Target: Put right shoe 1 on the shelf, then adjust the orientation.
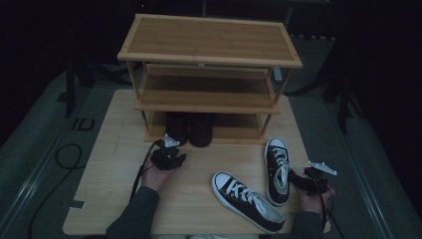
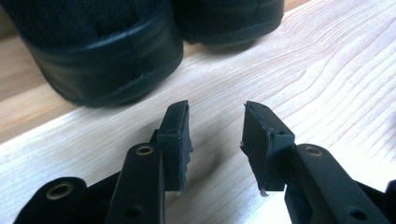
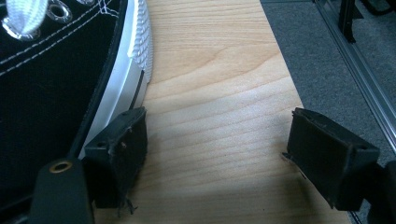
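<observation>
Left gripper point(image 1: 171, 149), centre frame, jaws wide and empty, faces two black shoes point(image 1: 189, 128). Right gripper point(image 1: 298, 180), lower right, jaws wide, stands beside a black sneaker point(image 1: 277, 169).

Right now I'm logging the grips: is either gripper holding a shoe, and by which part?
Nothing is held. The left gripper is open near the black shoes; the right gripper is open beside a sneaker.

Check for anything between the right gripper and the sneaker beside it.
Nothing visible blocks it. The right gripper is open, and one of its fingers already sits against the sneaker; bare table lies between the fingers.
</observation>
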